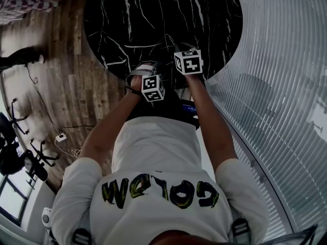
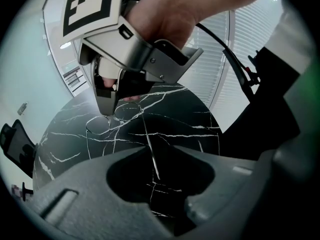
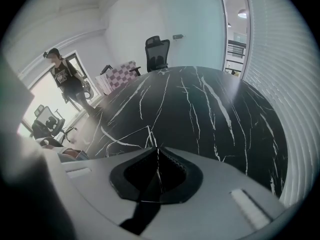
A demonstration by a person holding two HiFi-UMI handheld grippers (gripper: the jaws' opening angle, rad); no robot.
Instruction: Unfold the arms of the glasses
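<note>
Glasses (image 2: 113, 118) pinched in right claw (image 3: 157, 150); 1 arm (image 2: 148, 141) lies between parted left claw (image 2: 155, 149).

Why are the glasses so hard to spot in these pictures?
Left gripper view: the thin wire glasses blend into the white-veined table; head view: dim overall, blinds bowed by the lens; right gripper view: window glare washes out the left.

Forearms reach toward upper centre. Left gripper (image 2: 154, 147) jaws slightly apart; right gripper (image 2: 106, 114) pinched shut on glasses (image 2: 99, 126); both pitched downward.
</note>
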